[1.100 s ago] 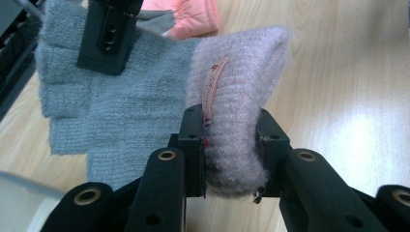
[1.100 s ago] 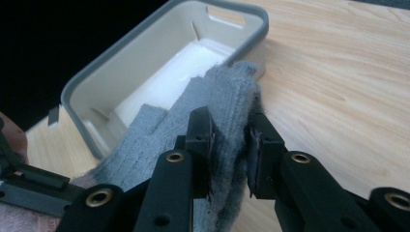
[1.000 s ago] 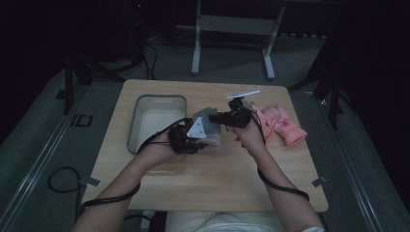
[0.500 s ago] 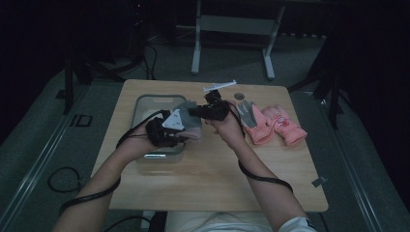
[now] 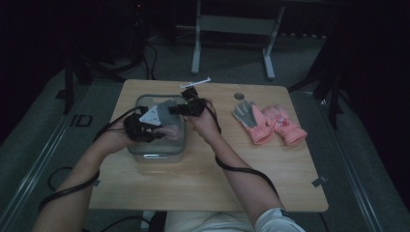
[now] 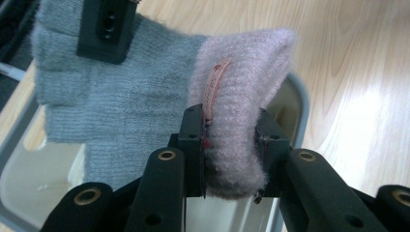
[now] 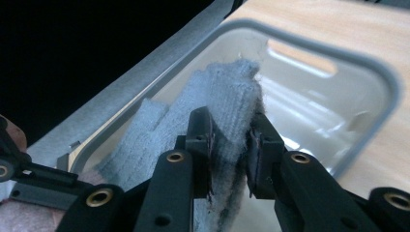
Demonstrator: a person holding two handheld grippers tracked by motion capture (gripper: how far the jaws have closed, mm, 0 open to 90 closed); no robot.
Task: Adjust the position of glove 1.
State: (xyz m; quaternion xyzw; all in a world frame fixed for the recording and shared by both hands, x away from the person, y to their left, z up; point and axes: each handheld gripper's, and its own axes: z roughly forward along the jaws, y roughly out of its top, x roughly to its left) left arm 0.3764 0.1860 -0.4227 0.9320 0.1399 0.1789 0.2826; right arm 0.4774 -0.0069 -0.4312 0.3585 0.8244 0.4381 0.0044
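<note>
Grey-rimmed translucent plastic bin (image 5: 157, 153) sits on wooden bench (image 5: 208, 179), left of centre. Inside looks bare in both tool views; nothing resting on its floor that I can see. A knit glove (image 6: 140, 104), grey body with pink fuzzy cuff, is held stretched over the bin's opening, not lying in it.

Left tool (image 6: 231, 140): jaws closed tight on the pink cuff, small pink tag (image 6: 212, 87) sticking up at the left jaw; print on tag too small to read. Right tool (image 7: 231, 133): jaws pinched on the grey finger end of the same glove, bin wall behind it. In the high view left tool (image 5: 145, 126) is at 9 o'clock of the bin, right tool (image 5: 189, 107) at about 1 o'clock of it, glove (image 5: 167, 112) spanning between.

Other stuff: pair of pink gloves (image 5: 270, 123) with a grey palm showing, at 3 o'clock on the bench, well apart from the bin. Small round grey disc (image 5: 239, 95) near 12 o'clock edge.
</note>
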